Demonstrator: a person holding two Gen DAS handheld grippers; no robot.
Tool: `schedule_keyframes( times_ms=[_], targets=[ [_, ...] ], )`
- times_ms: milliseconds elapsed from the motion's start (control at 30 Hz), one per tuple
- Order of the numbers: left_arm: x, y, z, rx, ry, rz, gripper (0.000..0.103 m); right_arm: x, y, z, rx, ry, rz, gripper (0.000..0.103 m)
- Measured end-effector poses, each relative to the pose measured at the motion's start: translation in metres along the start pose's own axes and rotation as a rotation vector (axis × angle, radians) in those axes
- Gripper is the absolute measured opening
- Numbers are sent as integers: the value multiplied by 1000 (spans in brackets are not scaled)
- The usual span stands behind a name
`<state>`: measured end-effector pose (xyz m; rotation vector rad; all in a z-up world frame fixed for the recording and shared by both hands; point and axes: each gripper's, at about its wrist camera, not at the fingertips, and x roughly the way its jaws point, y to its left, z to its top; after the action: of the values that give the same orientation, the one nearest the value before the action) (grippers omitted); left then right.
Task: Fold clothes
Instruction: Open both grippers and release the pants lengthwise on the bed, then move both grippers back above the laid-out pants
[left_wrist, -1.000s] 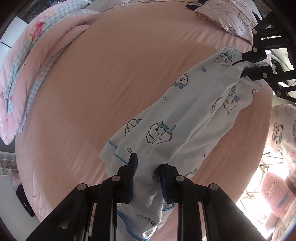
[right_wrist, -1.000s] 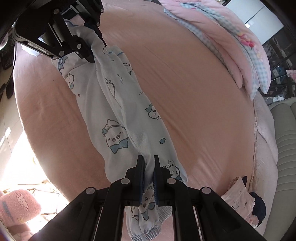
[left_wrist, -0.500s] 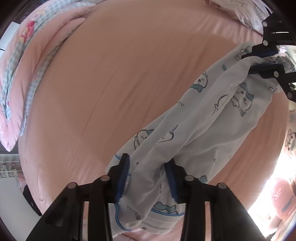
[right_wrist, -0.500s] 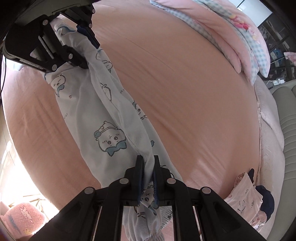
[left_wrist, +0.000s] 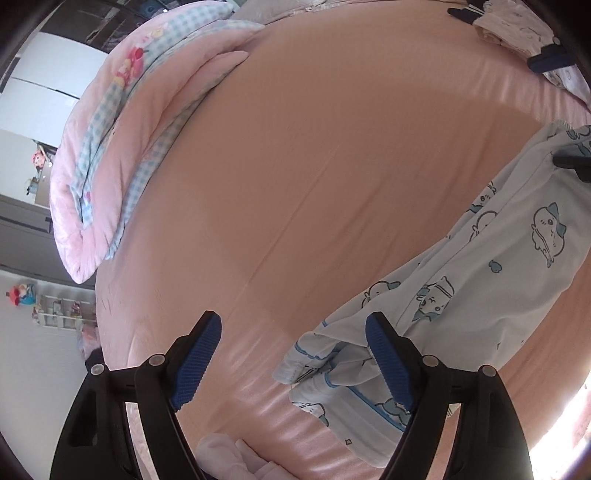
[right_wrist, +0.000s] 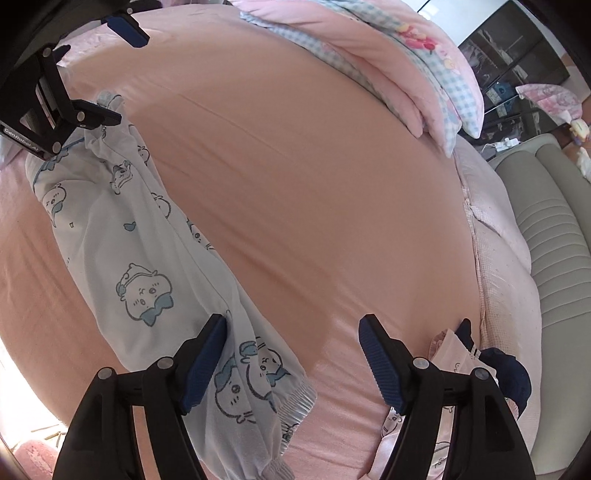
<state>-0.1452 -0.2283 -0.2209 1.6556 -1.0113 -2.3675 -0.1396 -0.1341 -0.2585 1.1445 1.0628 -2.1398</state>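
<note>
Covering nearly everything in both views was a pink bed sheet (left_wrist: 314, 177), smooth apart from faint creases. On the sheet lay the pale blue pyjama trousers (right_wrist: 147, 266), printed with cartoon animals, stretched in a loose band along the sheet's sunlit edge. The left gripper (left_wrist: 293, 354) had just been opening; its jaws stood wide apart, nothing pressed between the pads, the trouser cuffs lying crumpled just beside and under one blue pad. The right gripper (right_wrist: 293, 354) had likewise just been opening and stood wide, the elastic waistband resting on the sheet beside one pad, not pinched. A folded pink and blue-checked quilt (left_wrist: 122, 147) sat at the far side of the sheet. More clothes (right_wrist: 469, 362), pink and navy, were heaped near the sheet's other edge. Beyond the sheet: a pale padded headboard (right_wrist: 546, 229) and dark shelving (right_wrist: 517, 66).
</note>
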Motion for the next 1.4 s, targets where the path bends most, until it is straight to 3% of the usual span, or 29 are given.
schedule_keyframes(
  times_ms=[167, 367, 600, 733, 933, 1200, 1300, 1400],
  targets=[
    [7, 22, -2, -69, -14, 15, 80, 0, -9, -3, 44, 4, 20, 73],
    [22, 37, -10, -190, 23, 12, 80, 19, -23, -6, 66, 32, -13, 73],
    [17, 60, -28, -428, 32, -50, 80, 30, -55, -13, 256, 70, 127, 73],
    [3, 66, -43, -530, 12, -48, 80, 13, -66, -18, 321, 39, 125, 73],
    [-13, 55, -65, -666, -18, -84, 80, -15, -62, -23, 362, -30, 90, 73],
    [-15, 27, -82, -754, -9, -18, 80, -39, -36, -31, 371, -79, 78, 73],
    [-7, 21, -90, -814, 10, -46, 80, -44, -30, -35, 414, -71, 96, 73],
    [-1, 22, -105, -948, 10, -150, 80, -56, -23, -43, 472, -100, 147, 73]
  ],
)
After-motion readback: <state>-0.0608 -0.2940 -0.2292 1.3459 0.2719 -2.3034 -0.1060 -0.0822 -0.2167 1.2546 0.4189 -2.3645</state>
